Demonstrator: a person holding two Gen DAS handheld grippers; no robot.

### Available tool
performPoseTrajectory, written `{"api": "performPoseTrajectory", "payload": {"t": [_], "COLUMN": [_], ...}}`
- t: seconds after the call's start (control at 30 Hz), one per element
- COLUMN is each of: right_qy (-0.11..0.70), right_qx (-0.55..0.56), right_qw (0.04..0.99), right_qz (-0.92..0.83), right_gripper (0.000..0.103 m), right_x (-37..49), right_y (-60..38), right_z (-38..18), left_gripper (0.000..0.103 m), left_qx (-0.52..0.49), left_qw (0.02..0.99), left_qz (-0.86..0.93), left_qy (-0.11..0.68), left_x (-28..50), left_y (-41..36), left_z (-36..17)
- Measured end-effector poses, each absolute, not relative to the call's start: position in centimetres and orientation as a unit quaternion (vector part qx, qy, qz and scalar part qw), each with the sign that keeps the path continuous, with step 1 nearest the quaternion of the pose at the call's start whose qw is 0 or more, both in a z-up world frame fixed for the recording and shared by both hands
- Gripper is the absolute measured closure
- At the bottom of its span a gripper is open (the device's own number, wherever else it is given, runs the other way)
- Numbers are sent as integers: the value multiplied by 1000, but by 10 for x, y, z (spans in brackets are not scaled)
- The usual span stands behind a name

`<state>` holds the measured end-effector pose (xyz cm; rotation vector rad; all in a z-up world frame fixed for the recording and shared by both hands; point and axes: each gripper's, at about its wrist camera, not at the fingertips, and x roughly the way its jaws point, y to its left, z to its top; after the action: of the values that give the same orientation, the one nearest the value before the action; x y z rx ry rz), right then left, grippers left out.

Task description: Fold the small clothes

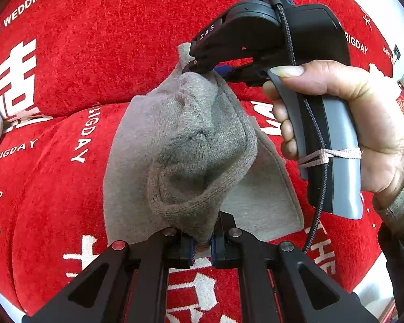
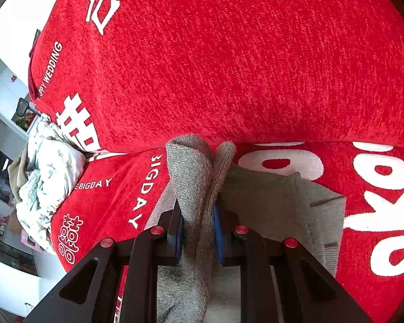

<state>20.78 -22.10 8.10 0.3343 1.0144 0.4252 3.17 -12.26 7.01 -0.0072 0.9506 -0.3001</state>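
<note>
A small grey garment [image 1: 180, 140] of soft, looped knit with a thick ribbed hem is held up between two claws. Its near end is bunched into a rounded fold and clamped between the blue pads of the left gripper [image 1: 202, 245], whose jaws are drawn together on the cloth. Its far end is pinched in the tips of the right gripper [image 1: 199, 66], a black and grey handled tool gripped by a hand [image 1: 336, 123]; a pale band is wound around that handle. In the right wrist view the same knit is seen pressed into two upright ridges between the pads of the right gripper [image 2: 199, 231], jaws clamped on it.

One grey garment is counted, with a flatter, smoother grey layer [image 1: 266, 188] lying beneath and beyond the left claw, which may be part of it. One crumpled white cloth with a small green print [image 2: 48, 177] is seen well to the left of the right claw.

The surface below both claws is a red chenille cover [image 2: 229, 67] with white lettering, spread over rounded cushions. Pale walls and dark shelving are glimpsed at the left edge.
</note>
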Motion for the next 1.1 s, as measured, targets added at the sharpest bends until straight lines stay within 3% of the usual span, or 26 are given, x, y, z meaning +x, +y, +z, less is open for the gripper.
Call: {"api": "performPoseTrajectory", "payload": {"t": [1.1], "right_qy": [472], "right_qx": [181], "right_qw": [839], "right_qz": [198], "right_gripper": [83], "right_x": [209], "right_y": [-264], "right_z": [68], "left_gripper": [94], "left_qx": [22], "left_qw": [872], "left_qz": [-163], "left_qy": [461], "left_x": [44], "left_y": [-162], "left_z": [66]}}
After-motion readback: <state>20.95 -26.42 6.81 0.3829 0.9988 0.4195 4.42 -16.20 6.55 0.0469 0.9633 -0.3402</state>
